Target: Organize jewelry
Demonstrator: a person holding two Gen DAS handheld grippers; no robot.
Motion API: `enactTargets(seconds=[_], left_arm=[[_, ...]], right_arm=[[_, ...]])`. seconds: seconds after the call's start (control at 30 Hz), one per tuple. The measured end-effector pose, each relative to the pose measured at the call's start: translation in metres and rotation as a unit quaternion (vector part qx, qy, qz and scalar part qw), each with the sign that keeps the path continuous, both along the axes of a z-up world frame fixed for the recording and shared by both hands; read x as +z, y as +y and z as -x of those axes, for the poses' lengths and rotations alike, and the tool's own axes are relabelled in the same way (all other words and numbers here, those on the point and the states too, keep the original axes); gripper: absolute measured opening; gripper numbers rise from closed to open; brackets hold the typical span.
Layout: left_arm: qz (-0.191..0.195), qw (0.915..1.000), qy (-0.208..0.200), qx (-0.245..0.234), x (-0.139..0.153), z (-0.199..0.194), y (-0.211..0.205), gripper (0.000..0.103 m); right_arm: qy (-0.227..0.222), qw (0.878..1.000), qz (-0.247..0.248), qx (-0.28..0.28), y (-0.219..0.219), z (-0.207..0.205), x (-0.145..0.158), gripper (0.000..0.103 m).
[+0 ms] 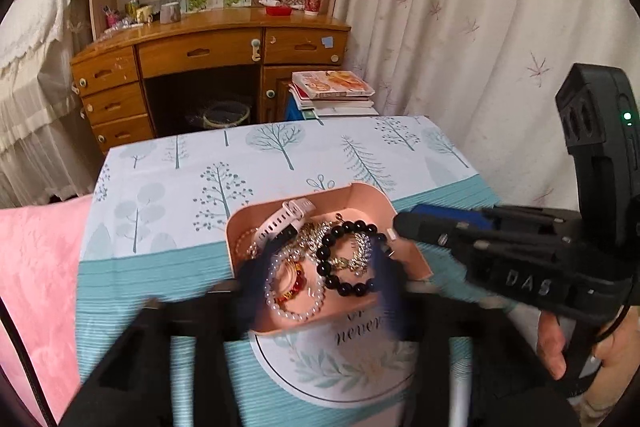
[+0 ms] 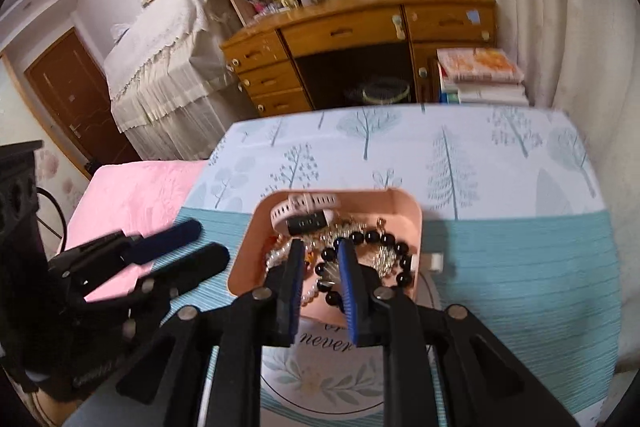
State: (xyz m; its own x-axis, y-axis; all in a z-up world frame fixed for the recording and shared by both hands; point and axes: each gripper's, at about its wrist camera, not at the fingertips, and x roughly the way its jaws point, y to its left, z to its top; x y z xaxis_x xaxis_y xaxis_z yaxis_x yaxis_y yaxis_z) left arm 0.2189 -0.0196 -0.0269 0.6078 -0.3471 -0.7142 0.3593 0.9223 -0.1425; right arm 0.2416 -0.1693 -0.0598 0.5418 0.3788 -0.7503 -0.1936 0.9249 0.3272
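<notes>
pink tray (image 2: 400, 205) | long axis near-far | watch (image 2: 304, 205) lies crosswise

Right claw (image 2: 320, 267) hangs above the pink tray (image 2: 412, 215), jaws slightly apart with nothing between them. The tray holds a black bead bracelet (image 2: 384, 239), pearls (image 2: 276, 257) and a pink watch (image 2: 308, 205). Left claw (image 2: 204, 243) stands parted, empty, left of the tray over the surface (image 2: 520, 247).
</notes>
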Motion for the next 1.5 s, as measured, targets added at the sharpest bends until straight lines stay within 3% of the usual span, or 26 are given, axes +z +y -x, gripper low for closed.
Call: enactTargets(seconds=[0.07,0.13,0.3,0.5,0.67,0.93,1.13,1.33,1.5], left_arm=[[-0.016,0.9994,-0.024,0.016,0.003,0.004,-0.002,0.085],[-0.023,0.9990,-0.032,0.021,0.005,0.006,0.000,0.092],[-0.037,0.9968,-0.043,0.055,0.015,0.015,0.007,0.102],[-0.036,0.9926,-0.029,0.113,0.028,0.033,0.020,0.102],[-0.024,0.9906,-0.027,0.132,0.030,0.064,0.025,0.102],[-0.073,0.9773,-0.032,0.196,0.017,0.128,0.021,0.102],[-0.070,0.9813,-0.022,0.178,0.012,0.167,0.010,0.102],[-0.077,0.9798,-0.054,0.176,0.019,0.210,-0.004,0.102],[-0.072,0.9809,-0.037,0.177,0.018,0.222,-0.005,0.102]], right_arm=[[0.000,1.000,-0.010,-0.010,-0.005,0.003,-0.003,0.032],[0.000,1.000,-0.019,-0.016,-0.009,0.008,-0.004,0.034],[-0.015,0.999,-0.020,-0.025,-0.013,0.022,0.007,0.034],[-0.041,0.999,-0.010,-0.030,-0.016,0.052,0.025,0.036],[-0.070,0.996,-0.003,-0.049,-0.022,0.089,0.035,0.052],[-0.075,0.995,-0.004,-0.063,-0.029,0.159,0.023,0.057],[-0.056,0.997,0.007,-0.049,-0.020,0.198,0.022,0.057],[-0.073,0.996,0.016,-0.055,-0.018,0.233,0.025,0.058],[-0.093,0.993,0.028,-0.072,-0.019,0.249,0.031,0.061]])
